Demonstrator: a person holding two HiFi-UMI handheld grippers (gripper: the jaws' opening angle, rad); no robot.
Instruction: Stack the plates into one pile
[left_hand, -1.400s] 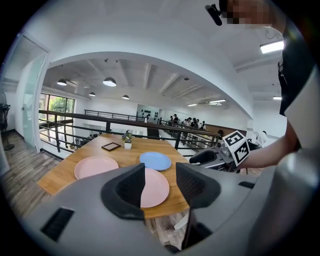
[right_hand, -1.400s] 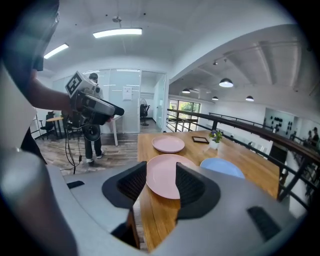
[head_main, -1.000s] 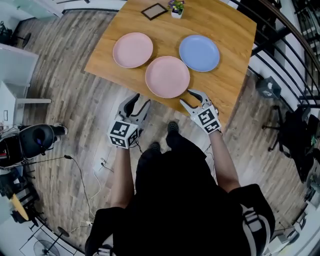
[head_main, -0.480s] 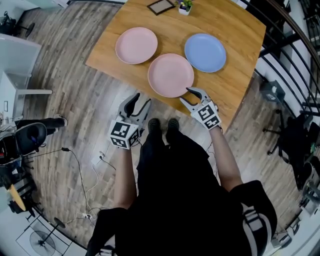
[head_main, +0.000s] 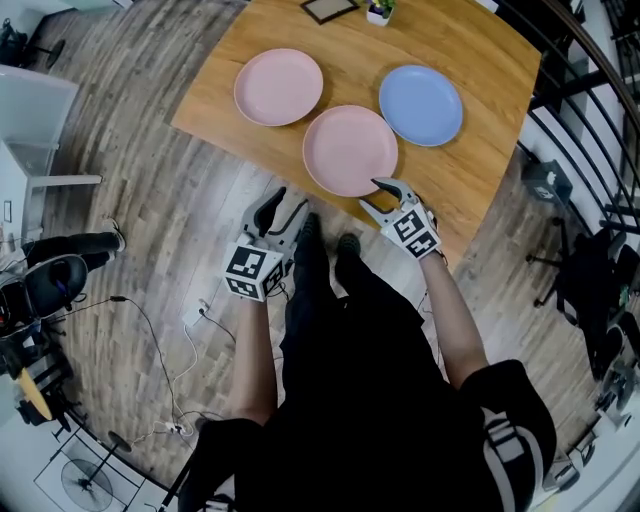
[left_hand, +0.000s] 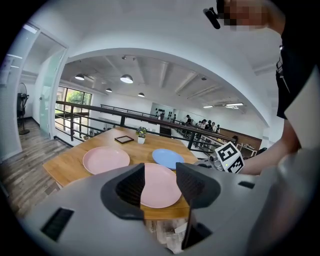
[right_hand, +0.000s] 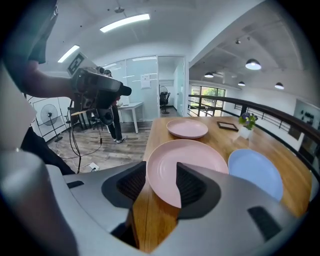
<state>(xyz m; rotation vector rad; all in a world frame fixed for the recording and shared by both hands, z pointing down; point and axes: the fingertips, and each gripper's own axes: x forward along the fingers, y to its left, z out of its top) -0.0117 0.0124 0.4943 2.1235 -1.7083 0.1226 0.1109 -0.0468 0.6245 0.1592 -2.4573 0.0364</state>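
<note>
Plates, three in all, lie singly on the desk (head_main: 470, 60); no pile is begun. From left to right: my left gripper (head_main: 288, 203) hangs over the floor (head_main: 150, 200), short of the desk's near edge, jaws released with nothing between them. The left pink plate (head_main: 279, 87) sits toward the far-left corner, well apart from both grippers. The middle pink plate (head_main: 350, 150) lies at the near edge; in the right gripper view its rim seems to reach that edge or just past it. My right gripper (head_main: 371, 193) is just beside that rim, jaws released and lined up on it, not closed; whether a jaw touches the plate I cannot tell. The blue plate (head_main: 421, 105) lies to the right, near the middle one but apart.

Hazards, as I judge them: a bump from an open jaw could tip the middle plate off the edge onto the floor; a shallow pinch on a smooth rim may slip once the plate's weight hangs from one side; the left gripper is too far off to steady it.
</note>
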